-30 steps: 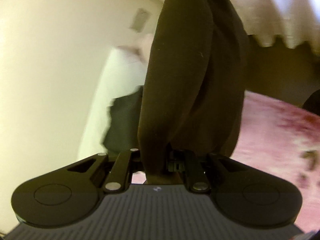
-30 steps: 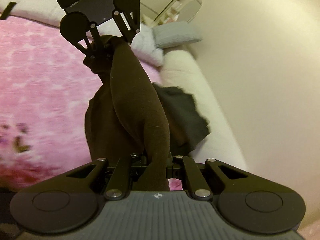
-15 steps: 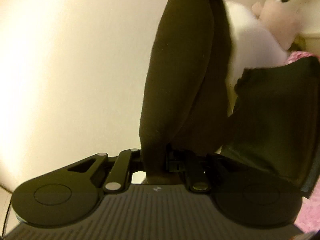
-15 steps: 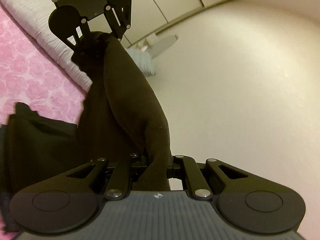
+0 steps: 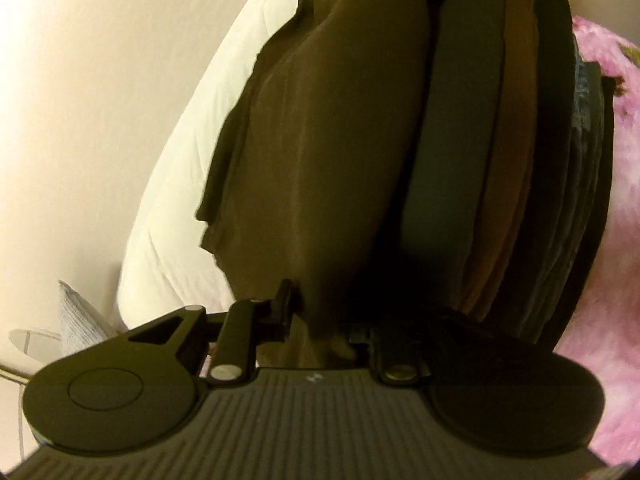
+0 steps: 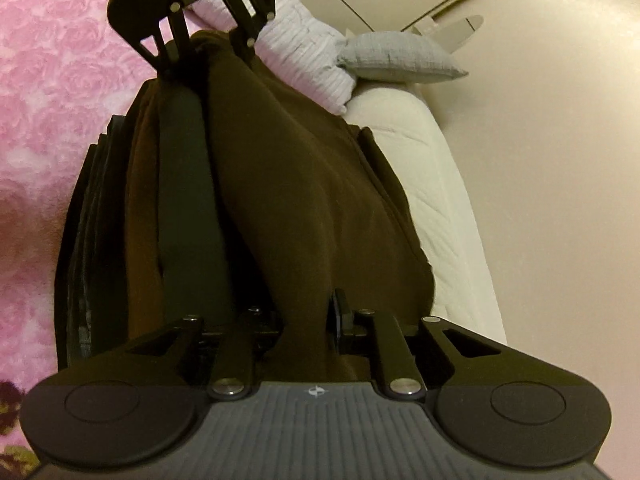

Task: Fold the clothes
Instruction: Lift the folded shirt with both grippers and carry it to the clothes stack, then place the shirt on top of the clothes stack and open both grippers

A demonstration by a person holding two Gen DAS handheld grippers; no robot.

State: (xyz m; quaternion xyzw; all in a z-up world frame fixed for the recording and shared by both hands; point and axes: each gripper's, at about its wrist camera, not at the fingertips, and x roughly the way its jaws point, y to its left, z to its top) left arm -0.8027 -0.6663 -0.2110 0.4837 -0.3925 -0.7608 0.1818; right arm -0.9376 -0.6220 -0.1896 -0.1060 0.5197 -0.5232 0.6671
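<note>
A folded dark brown garment (image 5: 320,140) (image 6: 300,180) lies stretched between my two grippers, resting against a stack of folded dark clothes (image 5: 512,160) (image 6: 176,200) on the bed. My left gripper (image 5: 324,312) (image 6: 208,56) is at one end. Its jaws are opening, the cloth still lies between them, and a small gap shows beside the left finger (image 5: 286,312). My right gripper (image 6: 308,316) is at the other end. Its jaws are opening too, and the right finger (image 6: 340,312) still touches the cloth. Its left finger is hidden behind the fabric.
The stack sits on a pink rose-patterned blanket (image 6: 48,80) (image 5: 624,200). A white quilted mattress edge (image 6: 440,200) (image 5: 180,160) runs along the other side, with cream floor beyond it. A pale ribbed pillow (image 6: 304,52) and a grey pillow (image 6: 400,56) lie behind.
Both grippers carried the hanging brown garment across and down. It now rests against the stack of folded clothes. The fingers of both grippers stand slightly wider apart than before.
</note>
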